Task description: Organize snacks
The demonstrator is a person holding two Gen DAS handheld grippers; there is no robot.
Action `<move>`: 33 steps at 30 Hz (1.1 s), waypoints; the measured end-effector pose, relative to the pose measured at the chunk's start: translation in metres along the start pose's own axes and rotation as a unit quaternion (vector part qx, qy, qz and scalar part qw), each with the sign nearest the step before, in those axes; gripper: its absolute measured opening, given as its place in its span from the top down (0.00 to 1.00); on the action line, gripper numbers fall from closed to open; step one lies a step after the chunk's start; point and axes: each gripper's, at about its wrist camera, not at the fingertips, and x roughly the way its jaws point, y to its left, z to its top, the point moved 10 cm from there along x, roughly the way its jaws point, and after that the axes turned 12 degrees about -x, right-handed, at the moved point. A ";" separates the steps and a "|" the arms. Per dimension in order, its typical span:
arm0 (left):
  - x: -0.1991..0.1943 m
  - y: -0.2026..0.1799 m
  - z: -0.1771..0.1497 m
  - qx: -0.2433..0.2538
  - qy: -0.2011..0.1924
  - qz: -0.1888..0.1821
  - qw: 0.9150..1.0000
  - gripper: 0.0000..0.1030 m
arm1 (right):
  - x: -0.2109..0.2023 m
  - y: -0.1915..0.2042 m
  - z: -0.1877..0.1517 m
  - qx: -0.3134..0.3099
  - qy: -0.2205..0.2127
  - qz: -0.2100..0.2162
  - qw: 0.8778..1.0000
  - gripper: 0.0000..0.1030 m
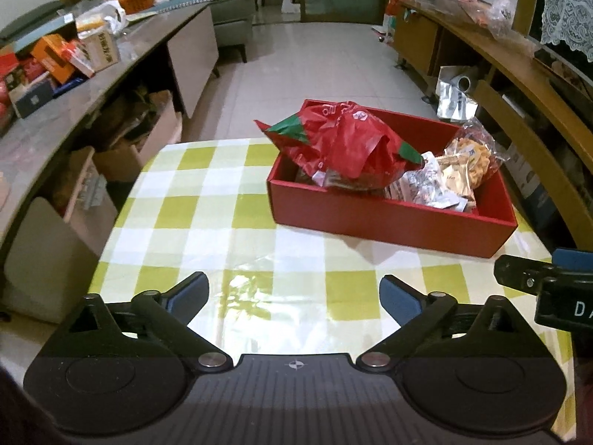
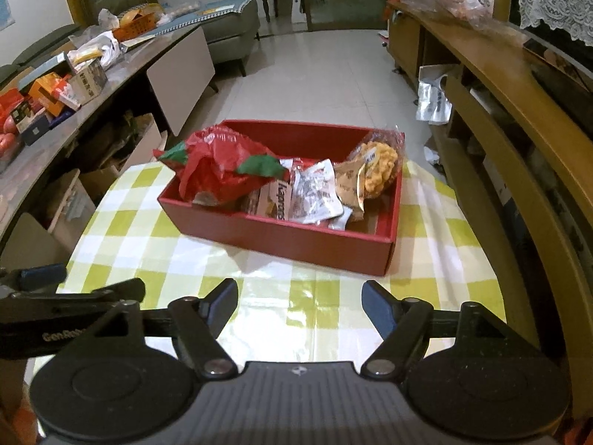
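A red cardboard box [image 1: 389, 222] [image 2: 281, 237] stands on the far part of a green-and-white checked table [image 1: 207, 215] [image 2: 122, 230]. Inside lie a red-and-green plastic bag [image 1: 344, 144] [image 2: 218, 167], silver snack packets [image 1: 430, 185] [image 2: 315, 193] and a clear bag of yellow fried snacks [image 1: 474, 152] [image 2: 378, 170]. My left gripper [image 1: 294, 294] is open and empty over the near table, short of the box. My right gripper [image 2: 299, 304] is open and empty, also short of the box. Each gripper's side shows in the other's view: the right [image 1: 548, 282], the left [image 2: 55, 296].
A long grey counter [image 1: 92, 85] [image 2: 74, 111] on the left carries boxes and bags, with cartons below. A wooden shelf unit [image 1: 519, 85] [image 2: 519, 111] runs along the right. A tiled floor [image 1: 315, 63] lies beyond the table.
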 end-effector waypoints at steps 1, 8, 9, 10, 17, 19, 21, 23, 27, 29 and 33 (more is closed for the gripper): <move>-0.002 0.001 -0.001 0.000 -0.001 0.000 1.000 0.02 | -0.001 0.001 -0.002 0.000 0.001 0.001 1.000 0.21; -0.014 0.003 -0.012 0.004 -0.009 0.002 1.000 0.00 | -0.009 0.009 -0.013 -0.010 0.004 0.000 1.000 0.19; -0.016 0.003 -0.013 0.005 -0.010 0.004 1.000 0.00 | -0.010 0.009 -0.014 -0.011 0.003 -0.002 1.000 0.18; -0.017 0.004 -0.015 0.007 -0.012 0.006 1.000 0.00 | -0.011 0.009 -0.015 -0.011 0.003 -0.003 1.000 0.18; -0.026 0.007 -0.023 0.012 -0.019 0.011 1.000 0.00 | -0.017 0.011 -0.024 -0.012 0.005 0.001 1.000 0.18; -0.029 0.007 -0.025 0.014 -0.021 0.012 1.000 0.00 | -0.019 0.012 -0.025 -0.013 0.004 0.001 1.000 0.18; -0.031 0.008 -0.028 0.015 -0.022 0.013 1.000 0.00 | -0.021 0.013 -0.028 -0.014 0.004 0.002 1.000 0.18; -0.032 0.008 -0.031 0.017 -0.024 0.016 0.999 0.00 | -0.022 0.014 -0.030 -0.014 0.005 0.003 1.000 0.17; -0.035 0.011 -0.034 0.017 -0.025 0.017 0.999 0.00 | -0.025 0.016 -0.034 -0.017 0.006 0.004 1.000 0.17; -0.037 0.011 -0.036 0.017 -0.027 0.018 0.999 0.00 | -0.027 0.017 -0.037 -0.017 0.006 0.004 1.000 0.17; -0.041 0.012 -0.039 0.021 -0.032 0.022 0.999 0.00 | -0.029 0.018 -0.041 -0.019 0.008 0.005 1.000 0.16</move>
